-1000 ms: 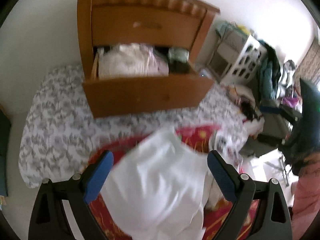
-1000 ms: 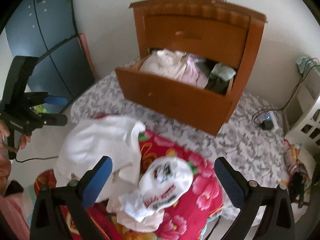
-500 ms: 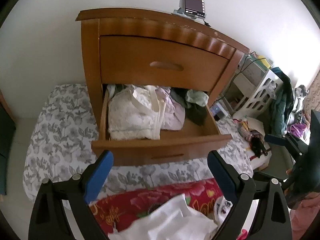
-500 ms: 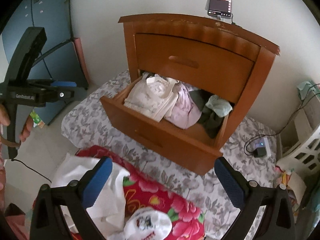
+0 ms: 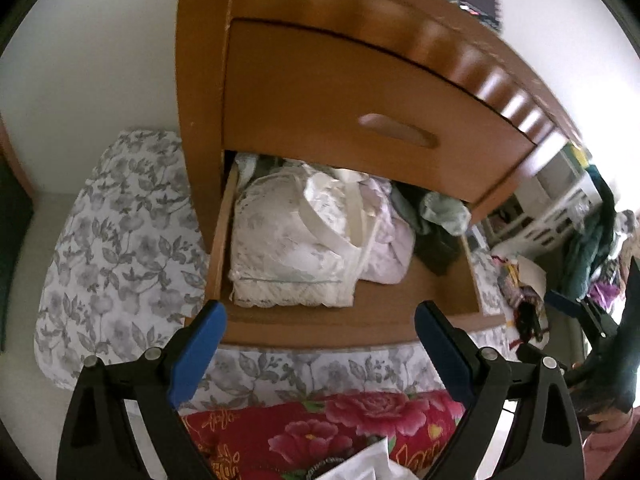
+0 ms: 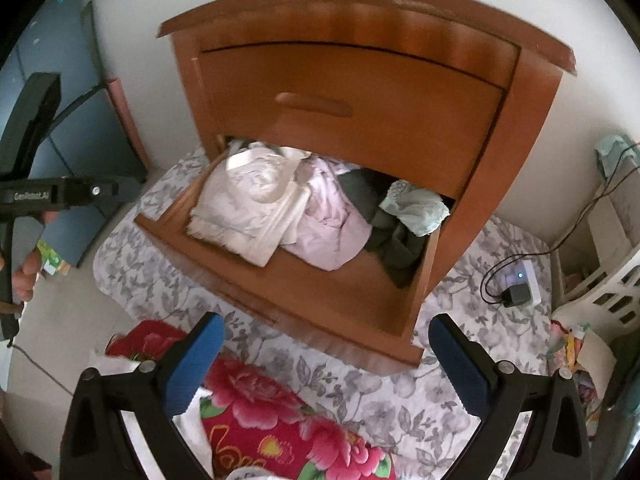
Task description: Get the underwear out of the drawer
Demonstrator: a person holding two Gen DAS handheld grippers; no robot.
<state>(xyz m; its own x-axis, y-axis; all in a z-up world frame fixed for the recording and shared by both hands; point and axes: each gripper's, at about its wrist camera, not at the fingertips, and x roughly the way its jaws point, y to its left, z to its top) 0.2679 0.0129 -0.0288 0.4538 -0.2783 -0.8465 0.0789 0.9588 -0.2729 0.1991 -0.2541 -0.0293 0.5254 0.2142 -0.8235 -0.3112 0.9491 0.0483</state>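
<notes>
1. While both tools hang in front of the open drawer [image 5: 344, 330], the left gripper [image 5: 318, 316] has its blue pads spread wide with nothing between them, and the right gripper [image 6: 326, 330] is likewise spread and empty.
2. Inside the drawer the underwear lies in a loose row: a white lace-edged piece [image 5: 292, 248] against the left wall, a pale lilac garment [image 6: 332, 232] touching it, then dark clothing [image 6: 396, 248] with a mint-green piece [image 6: 416, 206] on top at the right end.
3. All of it looks light, soft and limp, so I judge it will sag and trail when lifted; nothing seems fragile or slippery.
4. Its straps and lace hem may drag a neighbouring garment along, since the pieces overlap.
5. A good hold for the white piece is probably the thick folded front edge nearest the drawer front, pinching several layers at once.
6. Below the drawer lie a grey floral cloth [image 6: 360, 380] and a red flowered blanket [image 6: 260, 408].
</notes>
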